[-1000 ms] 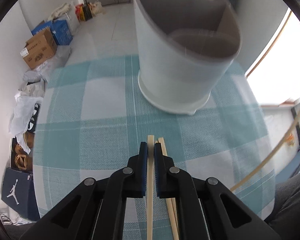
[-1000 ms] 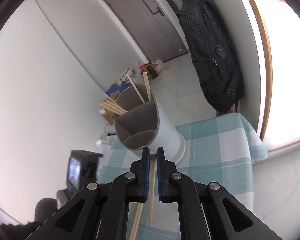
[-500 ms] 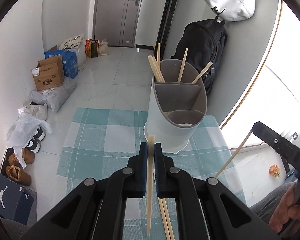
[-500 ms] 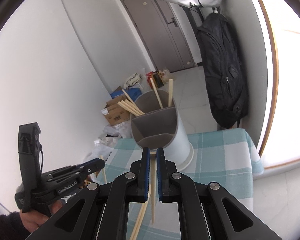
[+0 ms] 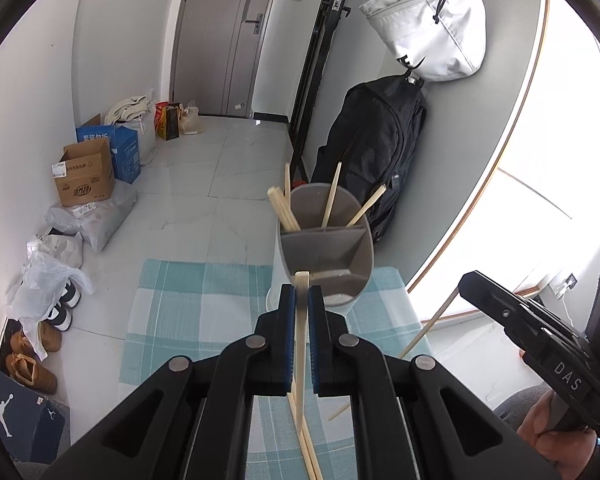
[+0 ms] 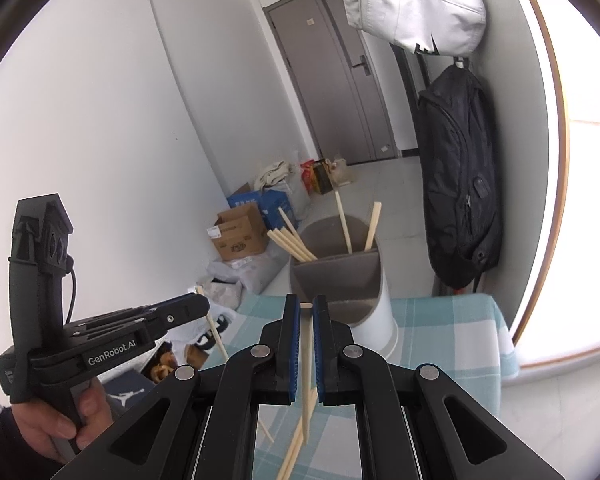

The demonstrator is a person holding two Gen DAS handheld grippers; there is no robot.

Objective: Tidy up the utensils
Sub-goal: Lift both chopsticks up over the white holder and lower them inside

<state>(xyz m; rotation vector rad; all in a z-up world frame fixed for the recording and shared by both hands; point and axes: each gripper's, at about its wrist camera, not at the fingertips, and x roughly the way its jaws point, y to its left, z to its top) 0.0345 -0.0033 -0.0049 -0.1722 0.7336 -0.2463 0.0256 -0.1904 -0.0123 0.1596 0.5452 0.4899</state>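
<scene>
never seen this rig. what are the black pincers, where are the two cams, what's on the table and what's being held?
There is no robot arm: a person holds one handheld two-finger gripper in each hand, and each carries a fisheye camera looking forward along its fingers. One picture is from the left gripper, the other from the right gripper; each also sees the other off to the side. Each is shut on one wooden chopstick: the left chopstick and the right chopstick. The teal checked tablecloth carries a grey and white divided utensil holder with several chopsticks standing in its rear compartment. More loose chopsticks lie on the cloth nearer the cameras.
</scene>
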